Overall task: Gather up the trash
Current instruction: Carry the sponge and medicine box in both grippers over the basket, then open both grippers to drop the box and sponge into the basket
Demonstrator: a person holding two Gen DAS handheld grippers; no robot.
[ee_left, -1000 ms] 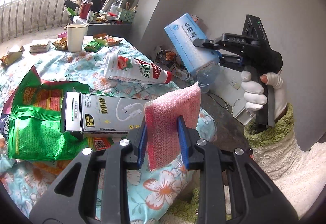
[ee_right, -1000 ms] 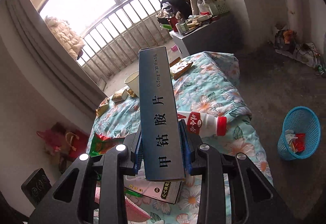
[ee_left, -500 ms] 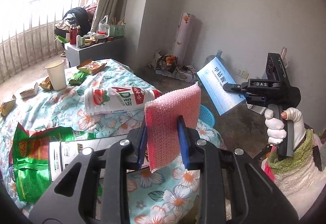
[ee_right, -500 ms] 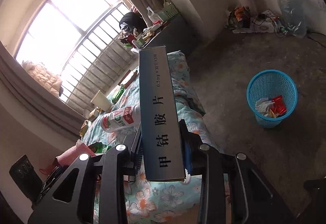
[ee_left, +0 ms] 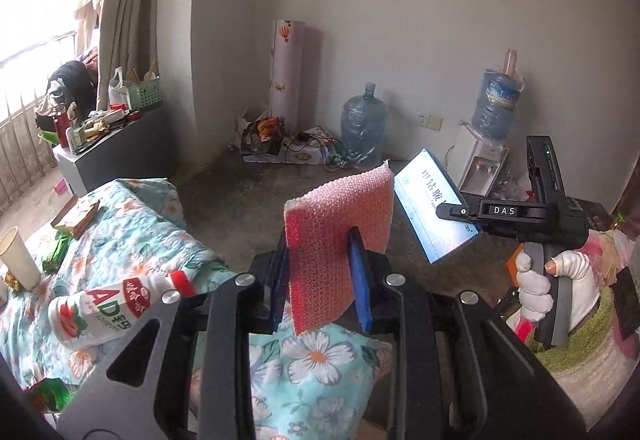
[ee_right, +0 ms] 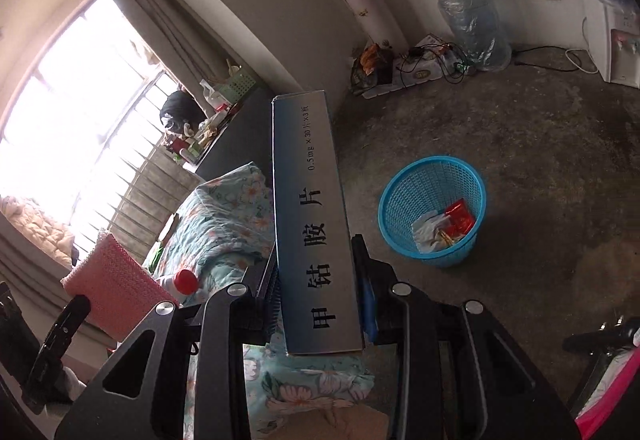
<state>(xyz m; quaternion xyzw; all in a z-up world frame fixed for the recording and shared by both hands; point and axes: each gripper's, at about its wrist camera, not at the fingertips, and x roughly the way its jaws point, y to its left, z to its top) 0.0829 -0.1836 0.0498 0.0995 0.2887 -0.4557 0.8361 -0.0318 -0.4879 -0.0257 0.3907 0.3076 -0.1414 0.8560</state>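
Left gripper [ee_left: 320,276]: you're clamping the sponge [ee_left: 336,240].
Right gripper [ee_right: 316,304]: clamping the box [ee_right: 312,215].
Risk: bin [ee_right: 432,209] at two o'clock; release early, you miss.

A water jug [ee_left: 363,121] stands at the wall in mid-frame, beside a tall patterned roll [ee_left: 286,71]. A water dispenser [ee_left: 482,163] sits right of centre, a green basket [ee_left: 145,94] upper left.

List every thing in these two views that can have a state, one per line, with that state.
Left tongs: shut on pink sponge, held upright.
Right tongs: shut on blue box.
Blue basket: upright on the floor, some trash inside.
Milk bottle: lying on the bed, red cap on.
Paper cup: standing upright.
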